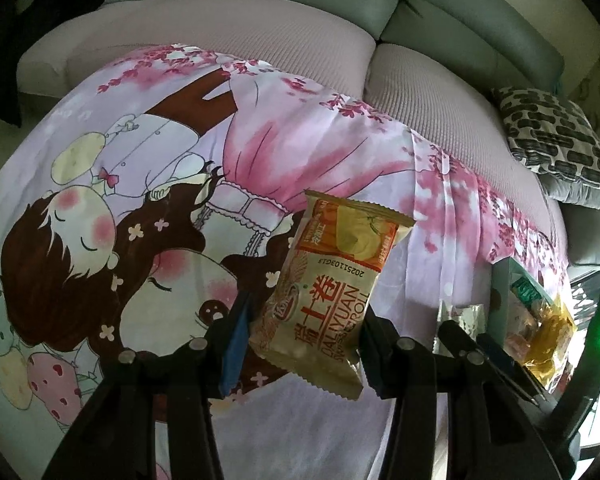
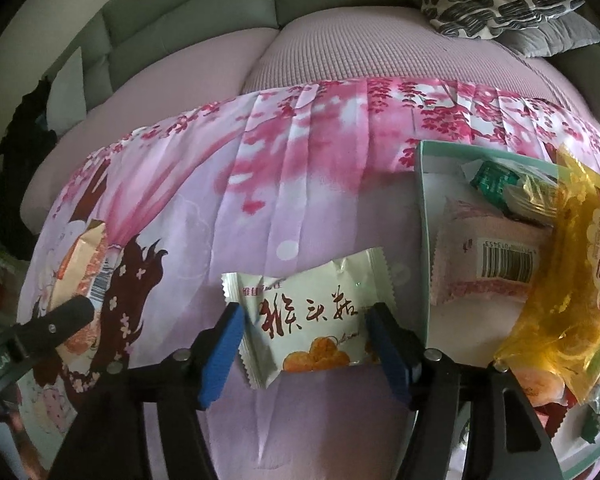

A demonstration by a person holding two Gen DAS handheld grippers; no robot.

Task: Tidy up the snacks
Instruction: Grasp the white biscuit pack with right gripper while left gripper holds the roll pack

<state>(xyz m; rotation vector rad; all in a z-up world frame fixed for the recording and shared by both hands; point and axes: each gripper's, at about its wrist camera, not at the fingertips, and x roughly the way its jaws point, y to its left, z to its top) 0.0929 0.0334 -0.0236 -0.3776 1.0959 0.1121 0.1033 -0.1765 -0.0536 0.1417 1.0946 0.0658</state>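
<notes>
Clamping a Swiss roll packet point(image 1: 324, 304) lengthwise upright, left gripper point(image 1: 300, 344); right gripper point(image 2: 304, 344) parted.

Cloth point(image 2: 308, 208) left of box point(image 2: 423, 216) is open — box itself crammed w/ packets point(image 2: 496, 256).

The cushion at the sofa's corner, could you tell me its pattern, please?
Cream with dark brick-like blotches; the cushion shows best in the left wrist view.
</notes>
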